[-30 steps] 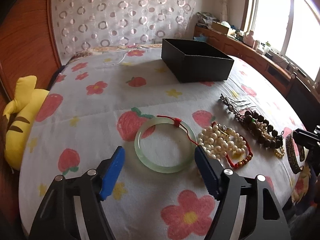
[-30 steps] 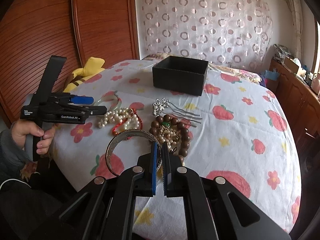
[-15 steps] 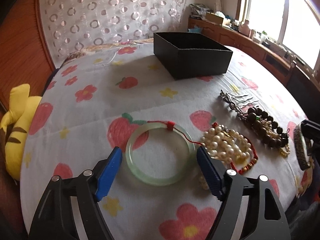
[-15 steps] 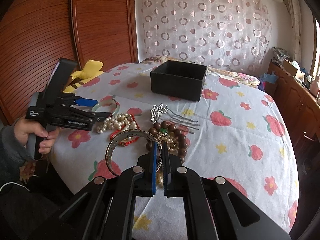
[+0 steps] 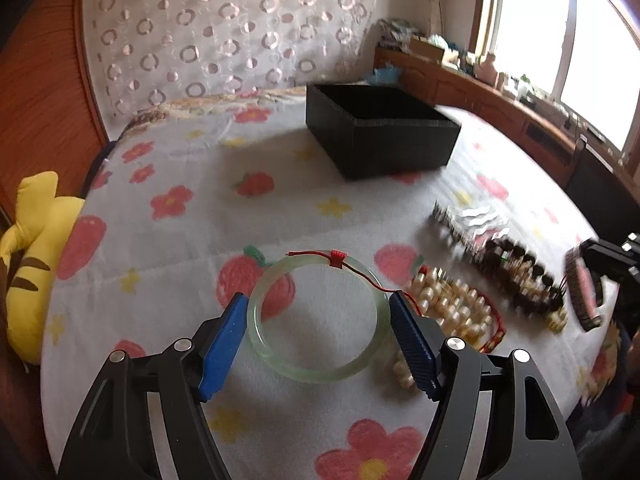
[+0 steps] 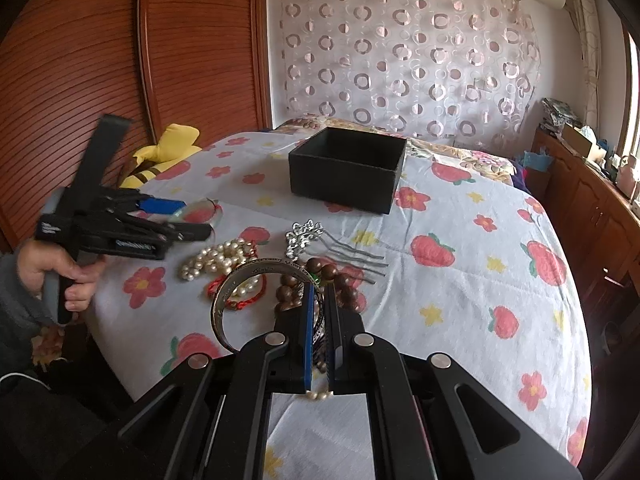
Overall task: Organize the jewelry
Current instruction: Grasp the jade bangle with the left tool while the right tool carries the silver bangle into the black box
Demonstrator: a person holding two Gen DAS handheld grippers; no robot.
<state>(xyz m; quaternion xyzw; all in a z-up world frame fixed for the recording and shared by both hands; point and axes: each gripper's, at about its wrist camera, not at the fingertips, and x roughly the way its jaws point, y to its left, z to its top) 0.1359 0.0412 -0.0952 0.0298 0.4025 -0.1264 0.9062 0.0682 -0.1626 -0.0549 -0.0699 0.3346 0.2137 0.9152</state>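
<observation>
Left wrist view: left gripper spread wide, fingers flanking jade bangle lying flat on bed. Pearl strand just beyond right finger.
Right wrist view: right gripper clamped on silver bangle, held upright above wooden beads. Black box well ahead of fingertips.

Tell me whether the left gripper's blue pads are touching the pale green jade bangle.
Cannot tell. In the left wrist view the left gripper is open around the pale green jade bangle; each blue pad meets its rim, with no plain gap or contact.
</observation>
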